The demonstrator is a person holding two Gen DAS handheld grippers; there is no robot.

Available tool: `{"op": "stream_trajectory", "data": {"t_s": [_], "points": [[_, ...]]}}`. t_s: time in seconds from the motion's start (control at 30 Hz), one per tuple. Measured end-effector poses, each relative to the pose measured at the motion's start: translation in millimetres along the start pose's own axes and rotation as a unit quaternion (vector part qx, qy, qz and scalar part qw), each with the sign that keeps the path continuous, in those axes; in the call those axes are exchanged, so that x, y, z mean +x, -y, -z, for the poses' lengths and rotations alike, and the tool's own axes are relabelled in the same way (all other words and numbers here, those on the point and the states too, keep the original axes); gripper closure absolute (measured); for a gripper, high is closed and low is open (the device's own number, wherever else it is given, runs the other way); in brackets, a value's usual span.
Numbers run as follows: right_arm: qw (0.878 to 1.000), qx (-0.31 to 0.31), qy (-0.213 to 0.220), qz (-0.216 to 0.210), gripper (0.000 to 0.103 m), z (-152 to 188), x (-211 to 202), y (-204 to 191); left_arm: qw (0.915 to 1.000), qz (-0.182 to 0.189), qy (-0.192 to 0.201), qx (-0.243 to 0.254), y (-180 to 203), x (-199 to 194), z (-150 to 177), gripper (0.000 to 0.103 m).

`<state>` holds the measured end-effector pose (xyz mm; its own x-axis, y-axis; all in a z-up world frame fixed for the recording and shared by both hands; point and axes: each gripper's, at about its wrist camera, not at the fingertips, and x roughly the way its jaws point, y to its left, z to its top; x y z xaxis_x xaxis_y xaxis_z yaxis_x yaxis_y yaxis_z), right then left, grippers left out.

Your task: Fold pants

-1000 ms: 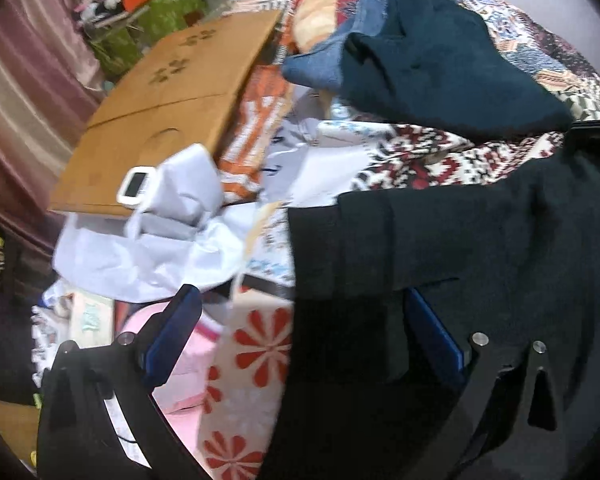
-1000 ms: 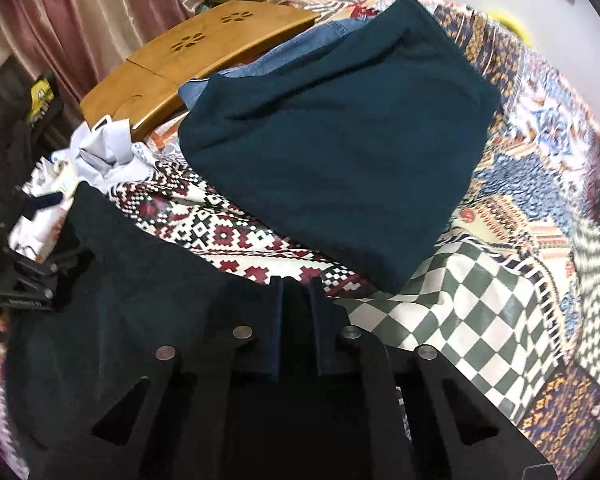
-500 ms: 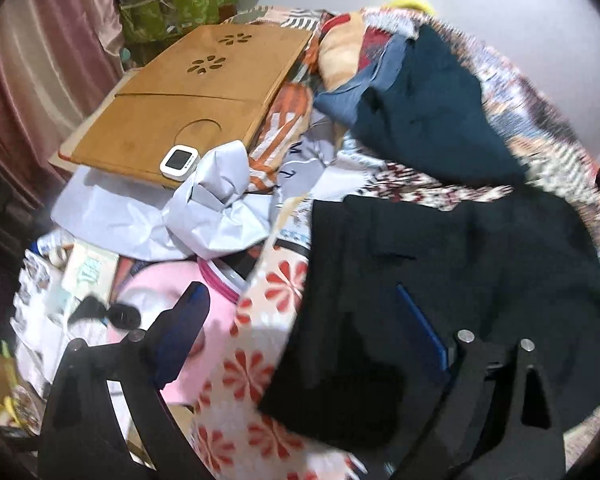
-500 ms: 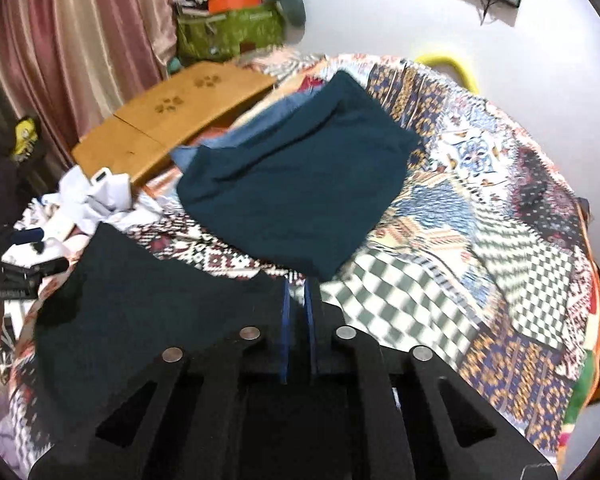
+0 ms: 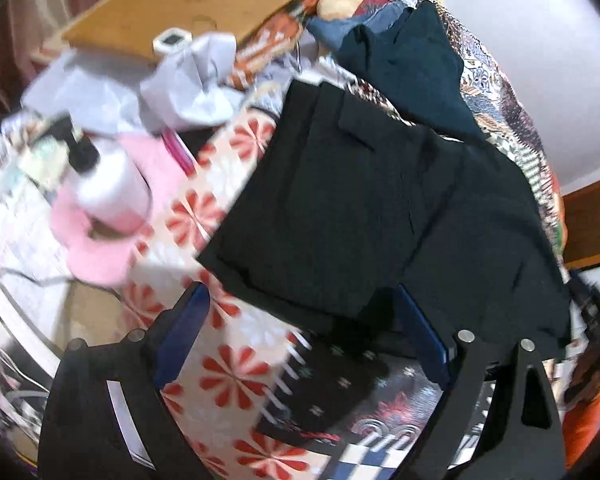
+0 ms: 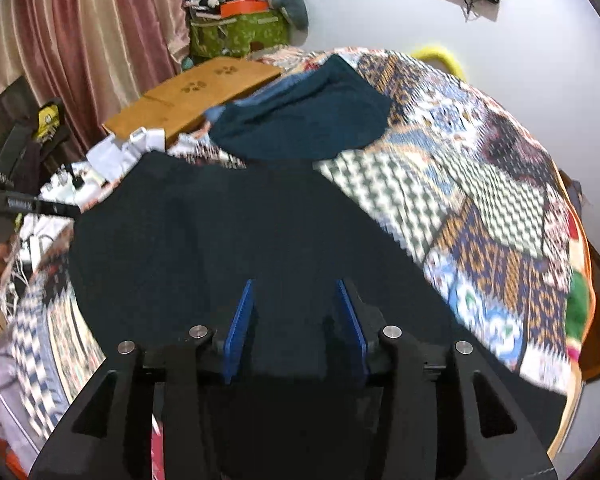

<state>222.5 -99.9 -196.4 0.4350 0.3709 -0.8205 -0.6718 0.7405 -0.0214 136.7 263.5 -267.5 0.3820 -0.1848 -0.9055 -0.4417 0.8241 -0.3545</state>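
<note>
We have just let go: our right gripper (image 6: 300, 300), clamped on the black pants (image 5: 364, 216) a moment ago, now stands parted and empty above them, and our left gripper (image 5: 300, 320) is wide apart too, holding nothing; the pants lie folded on the patchwork bedspread (image 6: 480, 200), so this fold looks set

The black pants (image 5: 360, 200) lie folded on the patterned bedspread, a flat dark block of layered cloth; a pocket flap shows near the upper edge, and one folded corner hangs out toward the red-flowered part of the cover. From the right wrist view the pants (image 6: 228, 248) spread wide and smooth (few creases can be made out in so dark a fabric); their far edge lies just beside a folded teal garment.
</note>
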Motion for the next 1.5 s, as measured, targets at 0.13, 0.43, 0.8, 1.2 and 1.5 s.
{"op": "stream_trajectory", "data": {"t_s": [0.13,0.43,0.8,1.2,1.5], "points": [[1.0,0.007,-0.009,0.011,0.062,26.6,-1.3,7.5,0.9988,0.041,-0.016,-0.021,4.1,6.1,1.8,0.018],[0.997,0.074,0.015,-0.015,0.05,51.9,-8.5,24.1,0.998,0.03,-0.026,-0.048,11.1,20.2,-10.2,0.042],[0.993,0.114,0.017,-0.033,0.042,62.4,-6.0,29.6,0.9955,-0.044,0.082,0.014,32.5,-20.9,-12.0,0.09],[0.991,0.131,-0.008,-0.032,0.036,56.2,-4.9,36.7,0.9946,-0.068,0.054,0.058,22.3,13.2,11.9,0.087],[0.995,0.09,0.03,-0.034,0.034,-7.1,-10.3,5.0,0.9831,-0.132,0.08,0.098,25.3,6.8,17.8,0.048]]}}
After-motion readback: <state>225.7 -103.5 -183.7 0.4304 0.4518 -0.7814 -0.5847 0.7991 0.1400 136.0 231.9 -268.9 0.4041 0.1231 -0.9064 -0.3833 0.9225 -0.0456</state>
